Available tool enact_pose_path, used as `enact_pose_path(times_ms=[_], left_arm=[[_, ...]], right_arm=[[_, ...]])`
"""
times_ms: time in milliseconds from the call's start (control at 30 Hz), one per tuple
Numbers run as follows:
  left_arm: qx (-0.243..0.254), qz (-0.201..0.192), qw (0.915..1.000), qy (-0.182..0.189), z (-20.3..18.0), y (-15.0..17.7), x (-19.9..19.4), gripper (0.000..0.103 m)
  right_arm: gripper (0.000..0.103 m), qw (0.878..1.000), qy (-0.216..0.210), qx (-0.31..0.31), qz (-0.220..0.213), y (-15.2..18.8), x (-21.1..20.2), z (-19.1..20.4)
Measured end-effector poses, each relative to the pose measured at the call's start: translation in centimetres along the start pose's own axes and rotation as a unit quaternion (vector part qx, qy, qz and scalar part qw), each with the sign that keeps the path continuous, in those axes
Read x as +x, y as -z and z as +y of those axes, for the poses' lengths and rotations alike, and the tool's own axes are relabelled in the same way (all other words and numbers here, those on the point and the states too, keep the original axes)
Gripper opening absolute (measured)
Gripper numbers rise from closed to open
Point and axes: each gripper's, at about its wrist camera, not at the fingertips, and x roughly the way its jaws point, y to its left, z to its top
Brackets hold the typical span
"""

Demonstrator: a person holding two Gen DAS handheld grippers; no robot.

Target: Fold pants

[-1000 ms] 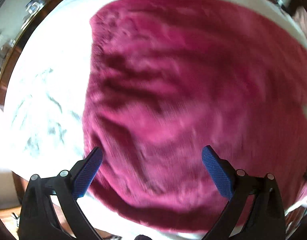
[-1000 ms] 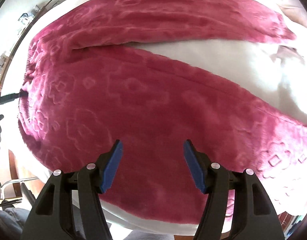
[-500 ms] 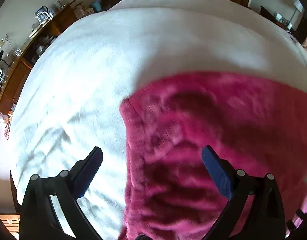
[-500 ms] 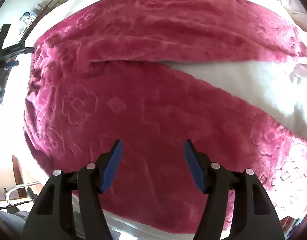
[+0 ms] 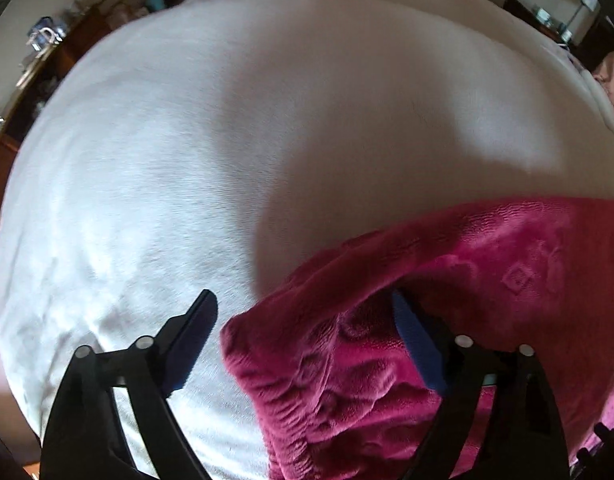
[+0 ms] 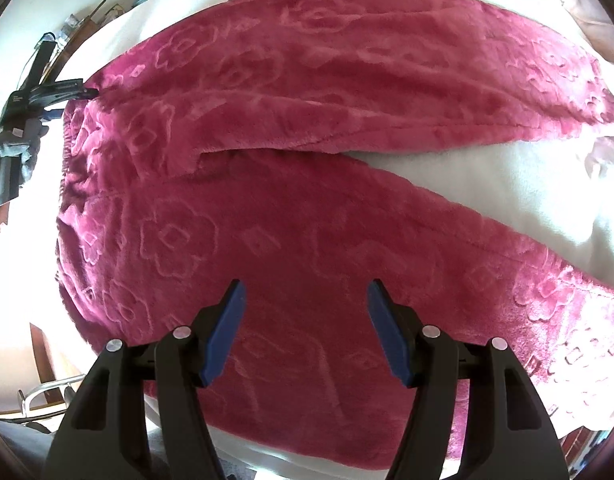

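Pants [image 6: 307, 220] spread on white bed [image 5: 227, 160] | left gripper [image 5: 307, 336] closing over waistband corner (unpinched) | right gripper [image 6: 303, 328] open, empty

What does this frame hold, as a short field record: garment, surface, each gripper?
garment: magenta fleece pants, spread flat, legs apart in a V
surface: white bed cover
left gripper: at the far waistband corner, jaws just closing, fabric bunched between the fingers, pads not yet pressing
right gripper: open above the near leg, nothing held

Pants [image 6: 307, 208] lie spread on the bed [image 6: 507, 184] under the right jaws; waistband corner between the left jaws.
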Motion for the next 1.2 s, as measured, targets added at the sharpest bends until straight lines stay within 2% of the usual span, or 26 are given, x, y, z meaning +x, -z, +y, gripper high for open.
enact_pose_path(times_ms=[100, 233, 367, 433, 633, 733, 900, 1200], left_arm=[[-0.002, 0.009, 0.9997, 0.022, 1.1, -1.4, 1.5, 0.073], [0.002, 0.015, 0.9989, 0.044, 1.4, -2.4, 2.4, 0.049], [0.009, 0.012, 0.9989, 0.044, 0.8, -2.9, 1.9, 0.026], [0.005, 0.008, 0.999, 0.043, 0.7, -3.1, 1.4, 0.02], [-0.006, -0.012, 0.9982, 0.059, 1.6, -3.2, -0.7, 0.015], [-0.014, -0.022, 0.9972, 0.07, 1.6, -1.8, -2.1, 0.013], [-0.029, -0.027, 0.9969, 0.068, 1.2, 0.3, -3.7, 0.012], [-0.058, -0.016, 0.9976, 0.034, -0.8, 5.6, -8.1, 0.012]], right_arm=[[0.065, 1.0, 0.001, 0.001, 0.0, -0.3, 0.0, 0.1], [0.065, 1.0, 0.0, -0.001, -0.003, -0.7, -0.2, 0.2], [0.065, 1.0, 0.001, 0.0, -0.014, -1.7, -0.8, -0.2], [0.064, 1.0, 0.006, 0.002, -0.023, -2.5, -1.2, -0.9], [0.064, 0.997, 0.028, 0.05, -0.057, -6.4, -2.9, -6.2], [0.064, 0.992, 0.045, 0.085, -0.076, -8.9, -3.9, -10.4], [0.065, 0.983, 0.06, 0.145, -0.094, -14.0, -5.2, -18.2], [0.065, 0.95, 0.067, 0.284, -0.111, -24.3, -6.0, -33.4]])
